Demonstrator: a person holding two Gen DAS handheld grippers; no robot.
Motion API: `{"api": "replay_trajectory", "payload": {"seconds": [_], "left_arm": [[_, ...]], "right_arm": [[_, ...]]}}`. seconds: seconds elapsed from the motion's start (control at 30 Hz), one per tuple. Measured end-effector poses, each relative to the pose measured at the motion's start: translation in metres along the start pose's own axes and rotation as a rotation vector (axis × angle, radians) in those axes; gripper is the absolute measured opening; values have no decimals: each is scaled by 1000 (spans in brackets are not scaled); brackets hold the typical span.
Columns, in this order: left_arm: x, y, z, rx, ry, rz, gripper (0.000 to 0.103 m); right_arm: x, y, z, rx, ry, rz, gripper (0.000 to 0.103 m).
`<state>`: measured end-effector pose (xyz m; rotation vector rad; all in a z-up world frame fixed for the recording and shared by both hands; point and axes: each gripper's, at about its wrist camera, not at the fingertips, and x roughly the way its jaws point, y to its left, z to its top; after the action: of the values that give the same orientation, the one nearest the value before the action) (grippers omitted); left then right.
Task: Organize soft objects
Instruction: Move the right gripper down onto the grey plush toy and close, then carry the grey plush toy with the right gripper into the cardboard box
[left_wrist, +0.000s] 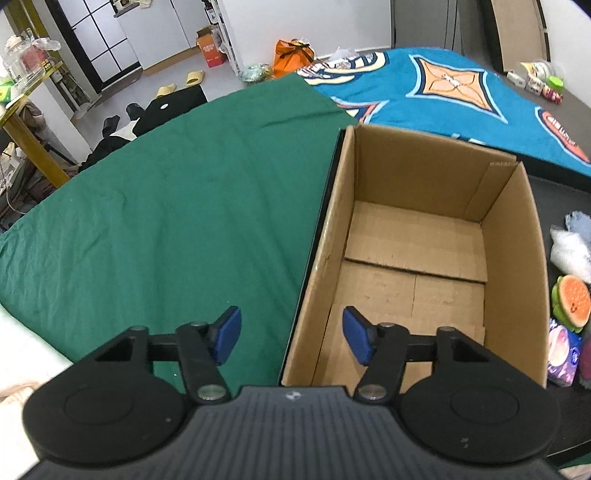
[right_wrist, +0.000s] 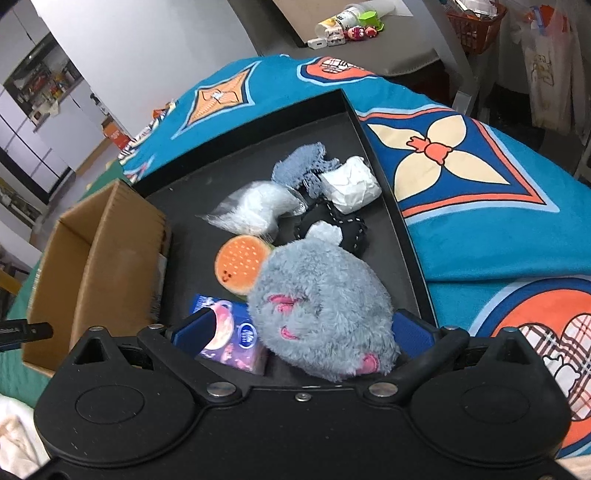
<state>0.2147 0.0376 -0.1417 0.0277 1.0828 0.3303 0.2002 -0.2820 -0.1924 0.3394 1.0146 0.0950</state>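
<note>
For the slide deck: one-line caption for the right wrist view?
Right claw open around a grey plush toy in the black tray, cardboard box alongside.

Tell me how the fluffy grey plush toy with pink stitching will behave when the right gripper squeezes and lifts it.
The fluffy grey plush toy looks stuffed, so it will probably compress and bulge between the right gripper pads. Its rounded, bulky body likely weighs little. The long fur may slip slightly, so a firm squeeze seems wise.
</note>
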Motion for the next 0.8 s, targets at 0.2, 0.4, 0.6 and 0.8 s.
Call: {"api": "replay_trajectory", "payload": {"seconds": [0.2,0.4,0.6,0.8], "left_arm": [[12,-4,-5,16,19,-2,43],[15,-7,-7,14,12,-19,19],[10,-3,-12,-1,-34,-47,16],[5,3,-14,-16,-65,-96,13]], "right_arm": [[14,0,-1,-14,11,-30,89],[11,-1,0,-18,-21,-52,68],[4,2,1,-15,-34,-57,63],[-7,14,1,-45,-59,-80,63]]}}
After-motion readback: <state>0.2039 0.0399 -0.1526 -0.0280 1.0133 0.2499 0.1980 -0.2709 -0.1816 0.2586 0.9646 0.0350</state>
